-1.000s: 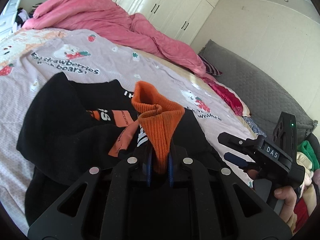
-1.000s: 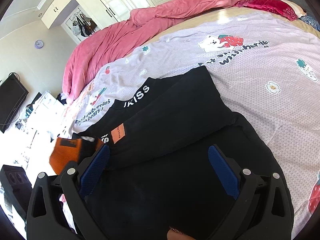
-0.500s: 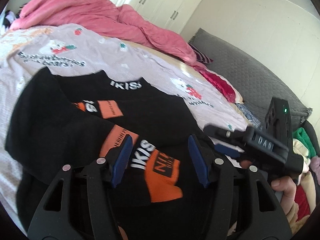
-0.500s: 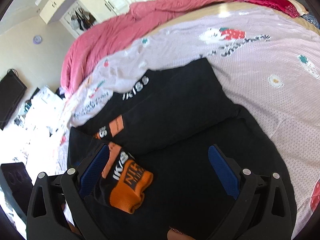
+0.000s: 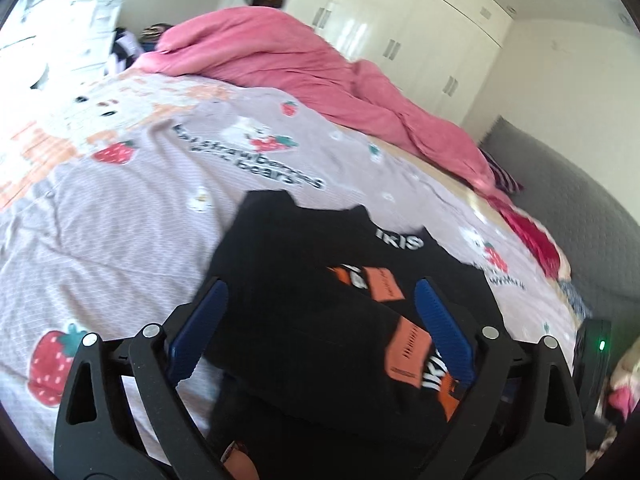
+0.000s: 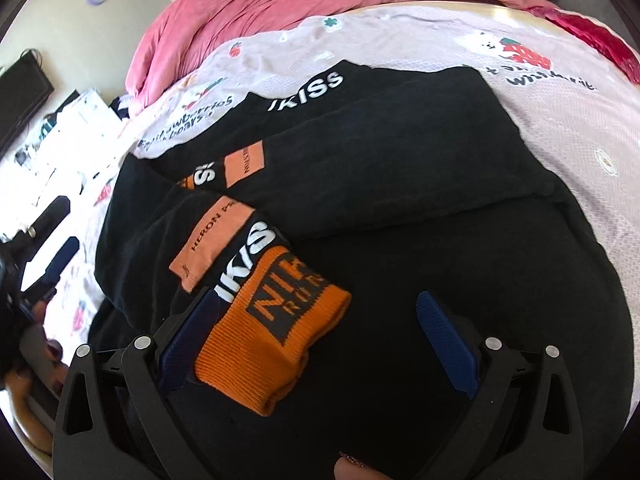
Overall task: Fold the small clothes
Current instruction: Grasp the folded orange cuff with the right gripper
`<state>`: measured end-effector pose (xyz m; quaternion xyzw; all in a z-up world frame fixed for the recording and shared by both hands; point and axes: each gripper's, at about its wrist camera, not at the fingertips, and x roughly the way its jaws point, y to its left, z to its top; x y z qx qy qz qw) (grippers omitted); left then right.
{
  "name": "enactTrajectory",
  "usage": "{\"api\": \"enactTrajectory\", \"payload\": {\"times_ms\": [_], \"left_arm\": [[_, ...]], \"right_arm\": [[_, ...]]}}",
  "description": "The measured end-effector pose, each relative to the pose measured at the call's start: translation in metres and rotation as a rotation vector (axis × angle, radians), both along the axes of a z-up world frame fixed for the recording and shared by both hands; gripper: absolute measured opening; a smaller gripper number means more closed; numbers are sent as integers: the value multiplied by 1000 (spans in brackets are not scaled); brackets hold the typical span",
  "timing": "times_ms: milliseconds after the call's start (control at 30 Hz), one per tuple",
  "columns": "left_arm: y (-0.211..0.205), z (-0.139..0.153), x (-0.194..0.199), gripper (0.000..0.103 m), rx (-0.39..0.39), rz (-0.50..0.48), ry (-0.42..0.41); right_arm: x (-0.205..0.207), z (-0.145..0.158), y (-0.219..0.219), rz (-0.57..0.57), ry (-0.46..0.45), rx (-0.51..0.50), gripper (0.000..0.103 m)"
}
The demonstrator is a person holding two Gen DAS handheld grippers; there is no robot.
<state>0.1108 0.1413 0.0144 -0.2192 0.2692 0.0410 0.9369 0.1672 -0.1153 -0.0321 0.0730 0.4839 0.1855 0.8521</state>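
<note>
A black sweatshirt [image 6: 400, 168] with white lettering and orange patches lies on the bed, both sleeves folded across its body. The left sleeve's orange ribbed cuff [image 6: 272, 340] rests on the black cloth. My right gripper [image 6: 320, 328] is open and empty, low over the garment, its left finger beside the cuff. My left gripper [image 5: 320, 320] is open and empty above the sweatshirt's left shoulder [image 5: 288, 288]. The sweatshirt's lower hem is hidden under the gripper bodies.
The bed sheet [image 5: 120, 208] is lilac with strawberry and bear prints. A pink duvet [image 5: 300, 60] is heaped at the far side. A grey headboard [image 5: 568, 216] and a red cloth [image 5: 536, 240] lie to the right. White wardrobes [image 5: 420, 40] stand behind.
My left gripper let go of the orange cuff, which now lies flat on the sweatshirt, and has opened and swung left. My right gripper has dropped closer to the garment.
</note>
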Motion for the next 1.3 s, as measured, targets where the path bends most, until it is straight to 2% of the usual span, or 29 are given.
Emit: {"api": "enactTrajectory", "payload": {"times_ms": [67,100,167,233,267,333,533,700,833,933,1033,1300], "left_arm": [[11,0,-3,89,-19,34,-4],[17,0,-4,89,-32,50,-7],[24,0,-9,89,-51,75,-12],[30,-1,-11,89,-61,101,-14],[32,-1,-12,89,-64,111,-14],[37,-1,-15,89,-71,128,-17],[44,-2,-17,89,-80,149,-19],[42,-2,-16,89,-77,147,-17],[40,-3,-14,89,-67,141,-11],[37,-2,-12,89,-56,134,-9],[32,-1,-9,89,-45,117,-7],[13,3,7,89,11,63,13]], "right_arm": [[-2,-1,5,3,-11,-12,94],[-3,-1,7,11,-17,-14,82],[-5,-2,13,27,-30,-32,73],[-7,-2,18,44,-46,-48,53],[-8,-1,20,42,-59,-56,50],[-9,3,20,48,-81,-27,16],[-8,28,27,98,-184,-13,12],[13,72,28,142,-285,18,12],[27,107,22,134,-420,-34,11],[36,120,12,103,-502,-95,10],[49,120,-1,72,-528,-155,10],[65,84,-30,18,-456,-199,8]]}}
